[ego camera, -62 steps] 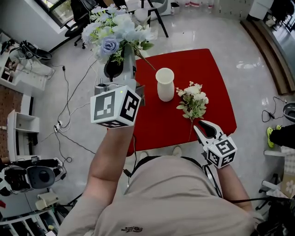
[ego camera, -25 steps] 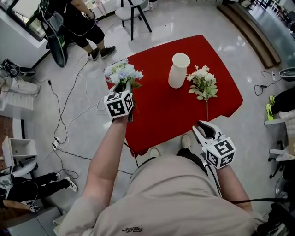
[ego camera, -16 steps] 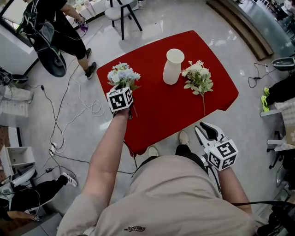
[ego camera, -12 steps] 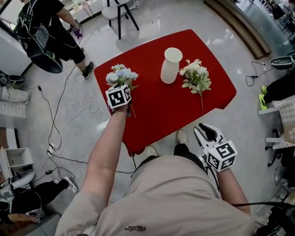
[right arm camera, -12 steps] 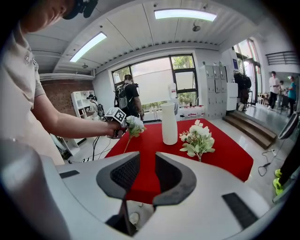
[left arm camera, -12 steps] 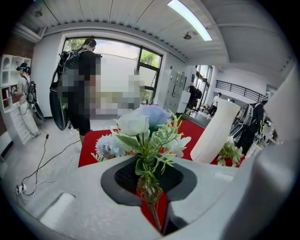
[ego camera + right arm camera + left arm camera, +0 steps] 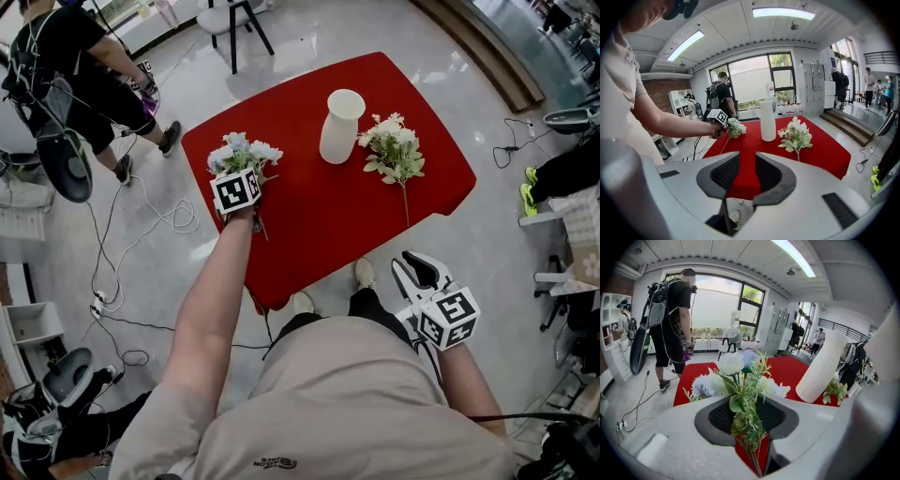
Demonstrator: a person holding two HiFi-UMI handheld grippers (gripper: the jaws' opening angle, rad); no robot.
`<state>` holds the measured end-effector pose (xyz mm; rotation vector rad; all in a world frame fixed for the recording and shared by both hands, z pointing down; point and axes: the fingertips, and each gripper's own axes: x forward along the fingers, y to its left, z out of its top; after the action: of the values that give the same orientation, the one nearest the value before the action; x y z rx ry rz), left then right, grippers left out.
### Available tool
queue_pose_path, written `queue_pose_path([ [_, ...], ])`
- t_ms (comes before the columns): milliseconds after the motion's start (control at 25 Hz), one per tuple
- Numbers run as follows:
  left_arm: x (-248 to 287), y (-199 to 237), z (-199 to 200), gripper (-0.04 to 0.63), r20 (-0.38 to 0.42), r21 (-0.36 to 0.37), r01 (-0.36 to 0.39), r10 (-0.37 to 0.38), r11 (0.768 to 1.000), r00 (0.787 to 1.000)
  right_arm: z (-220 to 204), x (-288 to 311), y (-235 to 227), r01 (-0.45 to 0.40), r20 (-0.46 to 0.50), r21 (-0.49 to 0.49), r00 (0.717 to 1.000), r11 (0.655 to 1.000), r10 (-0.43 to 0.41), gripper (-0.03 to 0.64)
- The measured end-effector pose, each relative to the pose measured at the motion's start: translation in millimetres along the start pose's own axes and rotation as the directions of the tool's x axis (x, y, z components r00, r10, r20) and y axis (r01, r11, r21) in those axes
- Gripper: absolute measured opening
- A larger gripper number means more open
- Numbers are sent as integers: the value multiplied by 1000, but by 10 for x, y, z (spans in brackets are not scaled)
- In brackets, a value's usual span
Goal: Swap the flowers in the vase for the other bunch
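Left tongs (image 7: 239, 176) outstretched, jaws just parting round flower stems (image 7: 755, 456); right tongs (image 7: 413, 263) apart, empty

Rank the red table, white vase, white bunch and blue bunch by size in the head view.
1. Red table.
2. White bunch, stem included.
3. White vase, nearly alike.
4. Blue bunch, unsure: partly hidden.

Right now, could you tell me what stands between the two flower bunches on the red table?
The white vase, upright, stands between the blue bunch and the white bunch; the head view shows it.
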<state>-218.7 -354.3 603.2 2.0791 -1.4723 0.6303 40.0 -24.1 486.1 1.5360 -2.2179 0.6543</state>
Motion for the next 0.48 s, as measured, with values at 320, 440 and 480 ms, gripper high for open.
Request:
queue_pose_path([
  [320,-108,-25,37,164,21,-5,30,-30,1000,999,21,92,63,-26,-1,-17,1000,1000,26,107],
  [440,-182,-21,61,182,39,-9,40,-40,999,998,39,141,117,-39,2,-26,999,999,39,107],
  [480,-211,-20,66,189,45,-7,43,-43,999,998,41,158,139,-45,3,-29,999,999,45,107],
])
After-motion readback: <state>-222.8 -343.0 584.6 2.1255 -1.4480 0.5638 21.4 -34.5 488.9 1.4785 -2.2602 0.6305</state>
